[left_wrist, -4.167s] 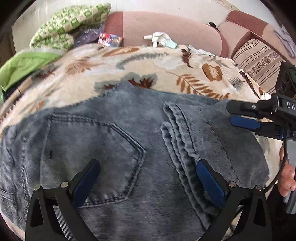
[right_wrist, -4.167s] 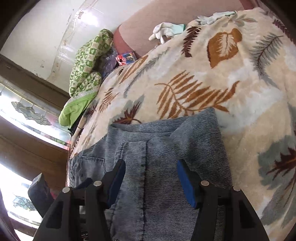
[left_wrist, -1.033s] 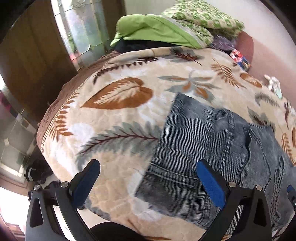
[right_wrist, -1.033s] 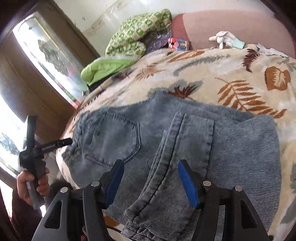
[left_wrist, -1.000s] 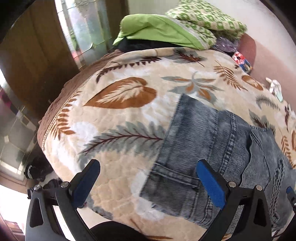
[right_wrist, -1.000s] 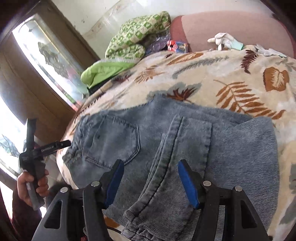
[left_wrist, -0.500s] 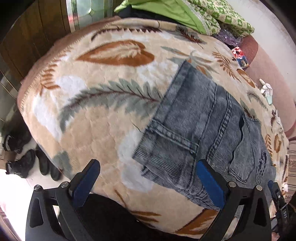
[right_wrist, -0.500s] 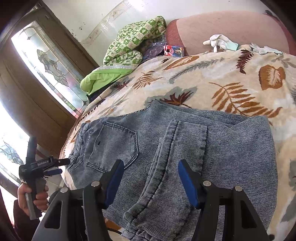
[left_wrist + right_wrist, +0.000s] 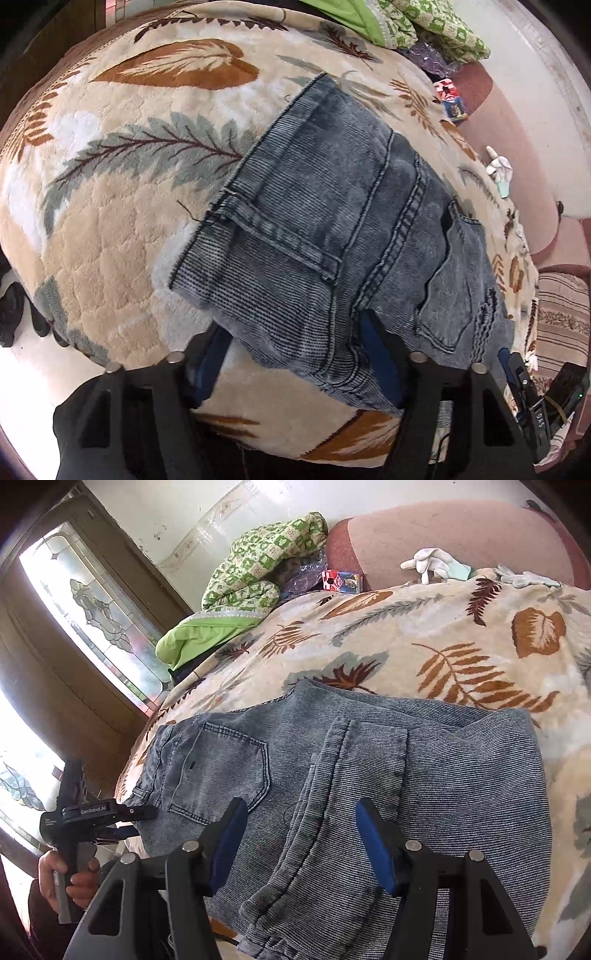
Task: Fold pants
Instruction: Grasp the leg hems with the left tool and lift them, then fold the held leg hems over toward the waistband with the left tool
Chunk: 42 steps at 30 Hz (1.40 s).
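Folded grey-blue jeans point(image 9: 332, 236) lie on a beige leaf-print blanket point(image 9: 110, 229), back pocket up; they also show in the right wrist view point(image 9: 369, 775). My left gripper point(image 9: 295, 365) is open, its fingers straddling the jeans' waistband corner at the blanket's near edge. From the right wrist view the left gripper point(image 9: 125, 823) sits at the waistband end. My right gripper point(image 9: 299, 838) is open and empty, hovering over the folded leg seam at the near edge. The right gripper's tip shows in the left wrist view point(image 9: 524, 398).
A green pillow and patterned quilt point(image 9: 258, 572) pile at the far end. A small colourful box point(image 9: 341, 581) and white gloves point(image 9: 432, 565) lie by the pink sofa back point(image 9: 461, 531). A wooden door with glass point(image 9: 85, 602) stands left. The blanket drops off near me.
My left gripper has moved in and down onto the waistband corner, its fingers now on either side of the cloth. The right gripper has barely moved.
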Each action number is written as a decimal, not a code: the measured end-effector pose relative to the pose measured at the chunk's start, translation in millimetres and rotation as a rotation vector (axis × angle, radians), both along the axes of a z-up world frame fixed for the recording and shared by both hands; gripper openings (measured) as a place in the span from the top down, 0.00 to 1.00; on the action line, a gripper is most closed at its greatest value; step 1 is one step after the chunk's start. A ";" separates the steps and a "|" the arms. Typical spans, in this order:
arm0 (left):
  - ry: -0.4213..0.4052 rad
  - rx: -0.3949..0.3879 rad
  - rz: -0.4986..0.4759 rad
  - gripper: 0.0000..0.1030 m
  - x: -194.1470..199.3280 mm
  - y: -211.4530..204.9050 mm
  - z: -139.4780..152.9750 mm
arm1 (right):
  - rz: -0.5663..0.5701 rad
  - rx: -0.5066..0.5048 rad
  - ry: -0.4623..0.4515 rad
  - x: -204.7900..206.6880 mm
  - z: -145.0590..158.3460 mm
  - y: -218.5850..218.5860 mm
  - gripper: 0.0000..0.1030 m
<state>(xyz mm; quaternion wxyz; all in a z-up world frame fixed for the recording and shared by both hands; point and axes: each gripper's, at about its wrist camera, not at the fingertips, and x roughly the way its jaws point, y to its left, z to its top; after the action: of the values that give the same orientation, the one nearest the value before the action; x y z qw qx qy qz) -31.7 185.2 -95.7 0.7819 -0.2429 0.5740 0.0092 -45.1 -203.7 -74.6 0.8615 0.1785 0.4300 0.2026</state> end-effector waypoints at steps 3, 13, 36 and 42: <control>-0.020 -0.030 -0.011 0.54 4.5 -3.1 0.7 | 0.000 -0.007 0.001 0.8 -1.0 1.2 0.37; -0.099 0.000 0.017 0.55 18.8 -17.5 -1.3 | -0.046 0.008 0.005 4.8 -1.4 -10.8 0.37; -0.524 0.243 -0.287 0.79 -10.8 -128.5 113.4 | -0.062 0.956 -0.126 -7.6 25.6 -197.9 0.36; -0.583 0.265 -0.422 0.79 -27.7 -183.1 126.7 | -0.139 0.957 -0.310 -40.0 45.9 -234.4 0.35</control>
<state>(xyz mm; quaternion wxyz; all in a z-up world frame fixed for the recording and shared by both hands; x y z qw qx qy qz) -59.4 2.1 31.0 0.9218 -0.0088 0.3586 -0.1474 -85.1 -438.1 -28.7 0.7483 0.5494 0.1433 0.3430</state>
